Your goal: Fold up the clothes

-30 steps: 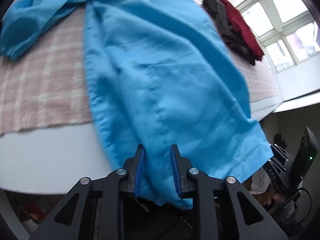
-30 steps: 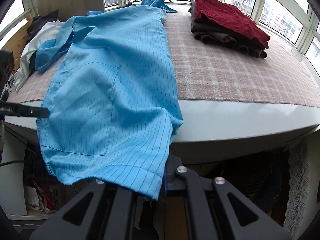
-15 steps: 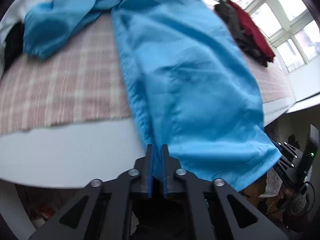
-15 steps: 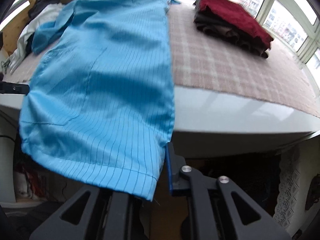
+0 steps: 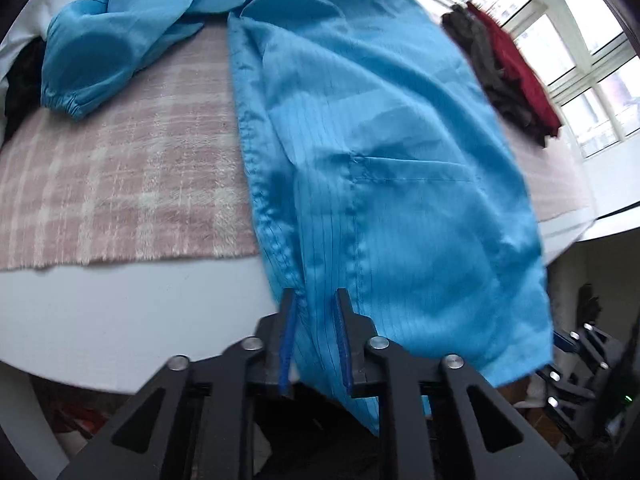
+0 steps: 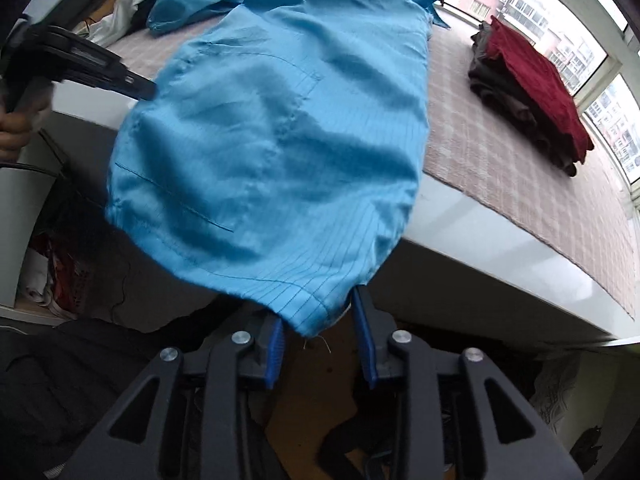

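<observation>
Well, the blue striped coat (image 5: 380, 140) lies long and flat on a pink checked blanket (image 5: 120, 184), and the blanket is spread over a white table (image 5: 120, 300). The bottom end of the coat hangs off the near edge of the table. One sleeve (image 5: 100, 48) with a puffy gathered cuff lies off to the left side on the blanket. The left gripper (image 5: 314, 300) is at the left bottom corner of the coat. A fold of the hem fills the small space between its two blue fingers (image 5: 286, 344), and they pinch it (from the right camera its tip looks like one thin point at the coat's edge). A person's hand (image 6: 14, 128) holds that gripper at the left side of the right camera's view. The right gripper (image 6: 318, 308) is at the other bottom corner. Its blue fingers (image 6: 362, 332) stand apart, and they have just been opening. The corner of the coat hangs down between them, close to the left finger, with a clear gap on the right side, so nothing squeezes it. On the far right of the blanket, near the windows (image 5: 580, 40), sits a stack of folded clothes (image 6: 528, 80), red on top and dark ones below. It is well apart from the coat.
</observation>
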